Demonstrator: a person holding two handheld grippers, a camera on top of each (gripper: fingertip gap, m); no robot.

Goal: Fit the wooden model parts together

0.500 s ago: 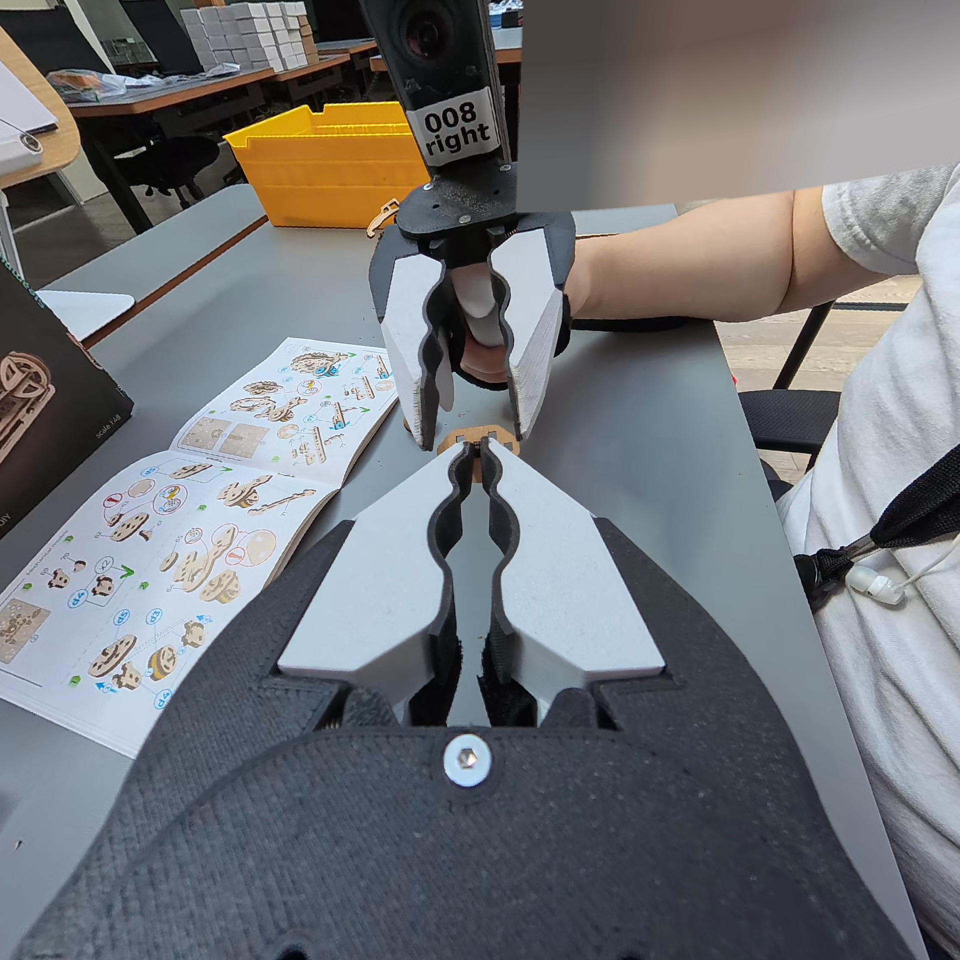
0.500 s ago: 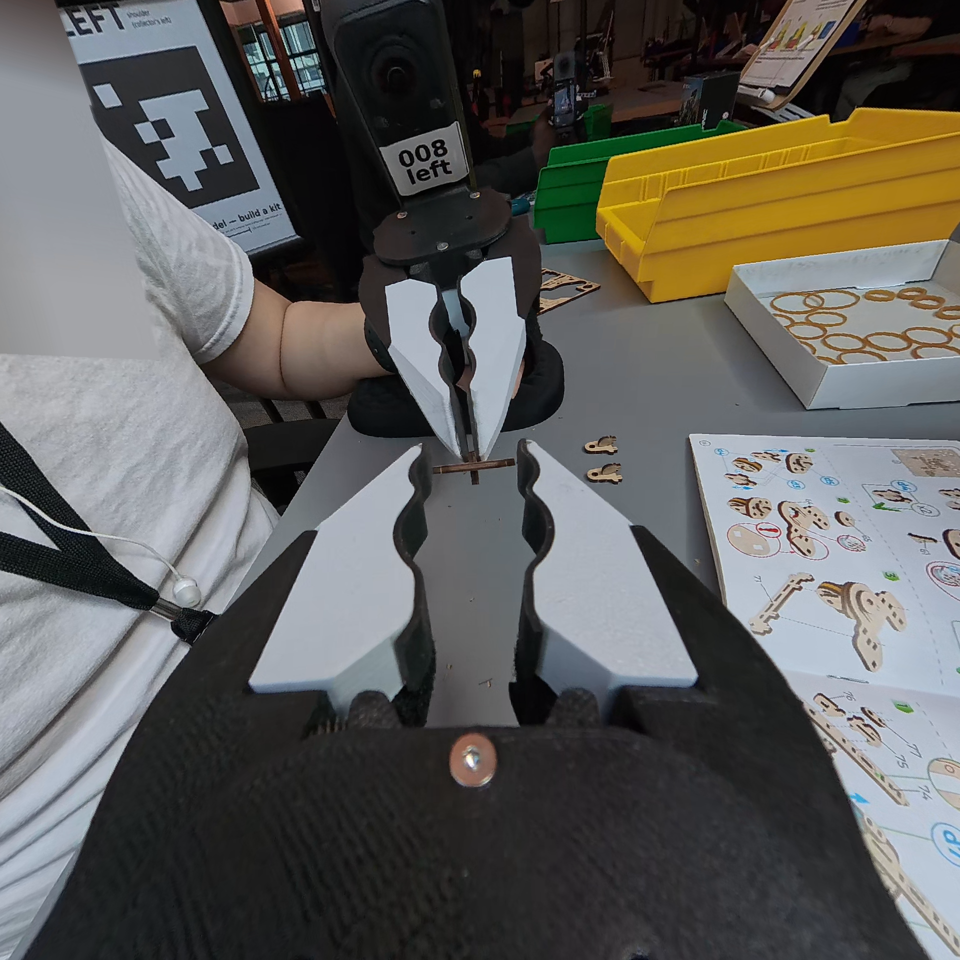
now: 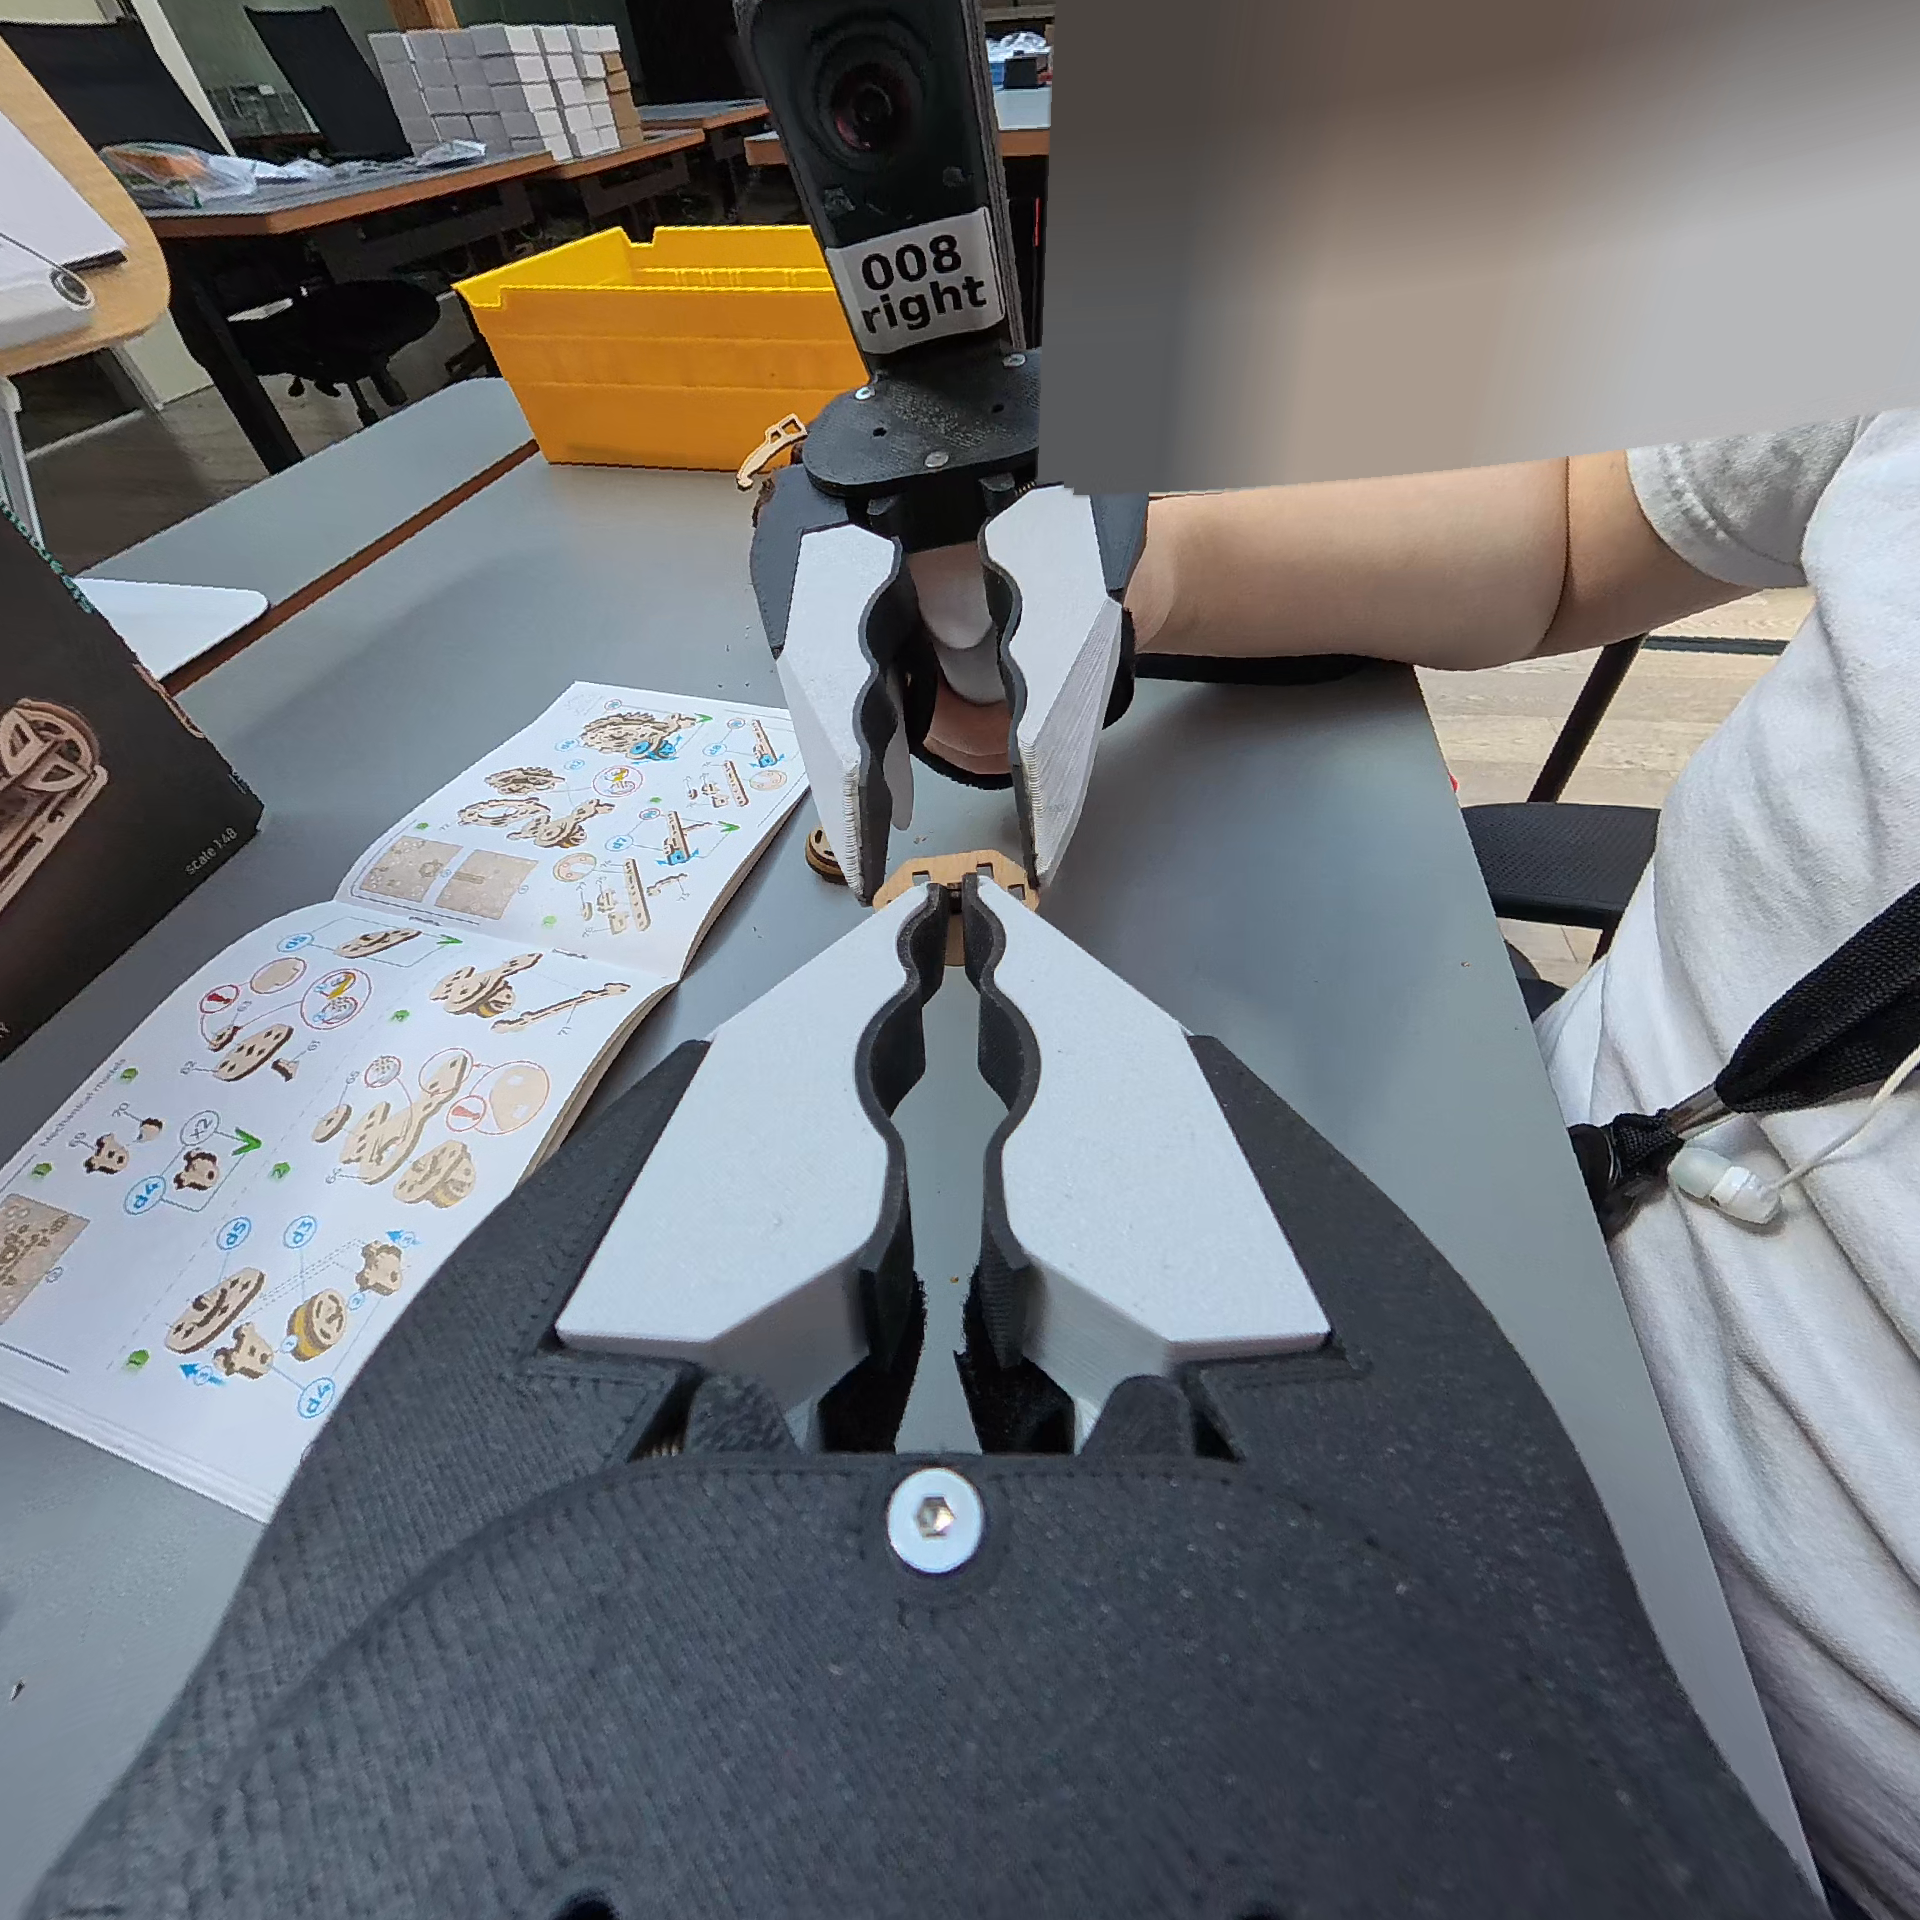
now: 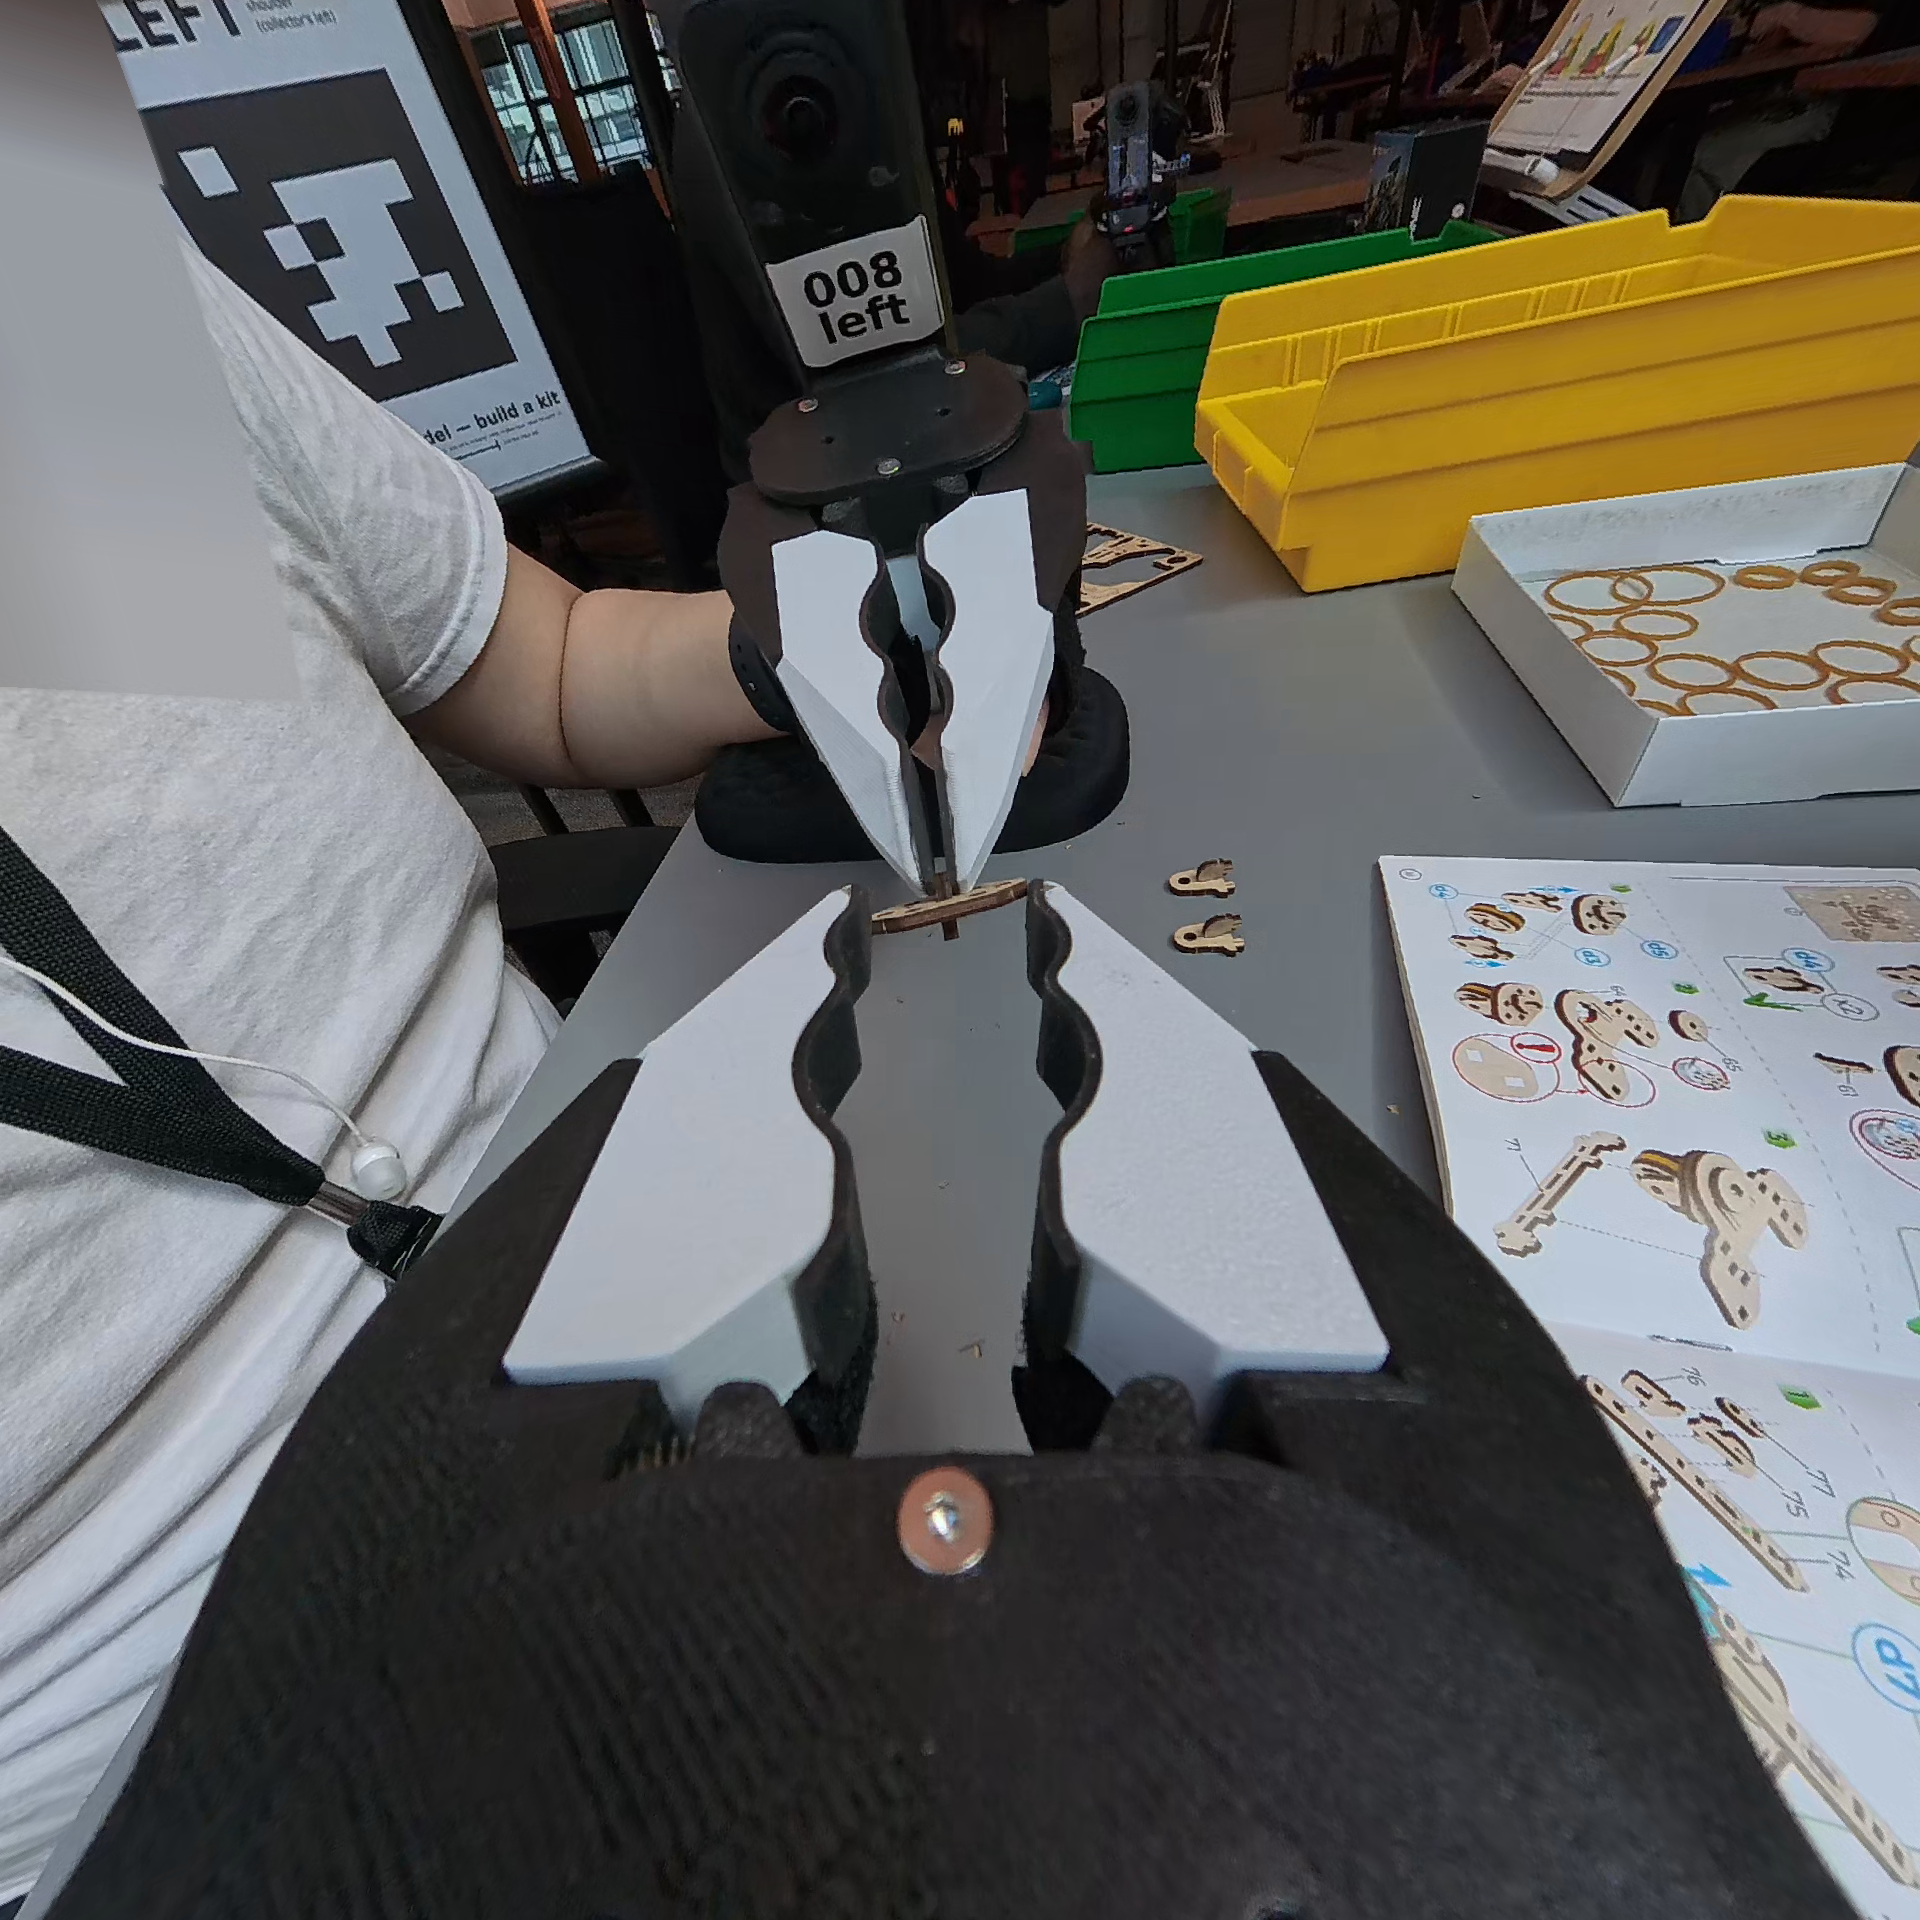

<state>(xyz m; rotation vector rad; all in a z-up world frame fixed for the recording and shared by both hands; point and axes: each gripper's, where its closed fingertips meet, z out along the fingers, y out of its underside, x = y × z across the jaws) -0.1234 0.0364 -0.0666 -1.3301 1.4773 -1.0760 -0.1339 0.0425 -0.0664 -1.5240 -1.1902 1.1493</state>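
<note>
Left gripper [image 3: 958,896]: jaws clamped on the wooden disc [image 3: 951,875].
Right gripper [image 4: 948,902]: jaws spread, disc flanked, contact not discernible.

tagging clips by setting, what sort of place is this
Probably a workshop or makerspace: grey tables, yellow bins and a green one, an open kit manual, and a tray of wooden rings.

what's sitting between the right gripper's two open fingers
In the right wrist view, the flat wooden disc spans the gap at the tips of the open right gripper; the left gripper pinches a thin wooden piece slotted through it. Behind the tips, only bare grey table shows.
</note>
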